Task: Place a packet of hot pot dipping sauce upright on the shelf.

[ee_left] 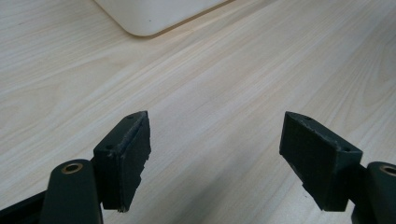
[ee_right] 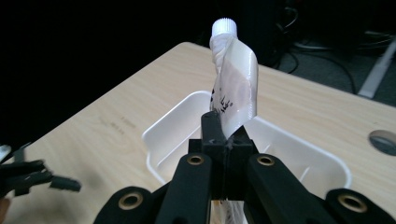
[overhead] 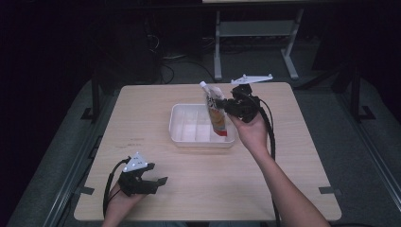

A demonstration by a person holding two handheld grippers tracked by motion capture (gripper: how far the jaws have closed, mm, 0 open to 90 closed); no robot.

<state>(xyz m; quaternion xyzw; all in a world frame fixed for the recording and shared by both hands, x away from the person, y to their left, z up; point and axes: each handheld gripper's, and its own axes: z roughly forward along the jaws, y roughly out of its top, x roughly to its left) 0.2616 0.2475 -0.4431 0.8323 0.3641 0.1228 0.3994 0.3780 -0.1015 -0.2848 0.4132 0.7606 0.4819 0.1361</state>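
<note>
lifting step: right gripper [overhead: 226, 105] clamped on soft white-capped squeeze pouch [overhead: 215, 113], centre frame, above white plastic divided tray [overhead: 179, 124]. left gripper [overhead: 158, 182] splayed, idle, lower left. next, probably: carrying clear, steady pinch.

High view looks down; both tongs views sit close, sharing the white tray [overhead: 178, 124].

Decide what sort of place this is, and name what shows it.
Probably a lab or workshop set up for recording: a plain wooden table in a dark room, cables on the floor behind, and a metal frame beyond.
</note>
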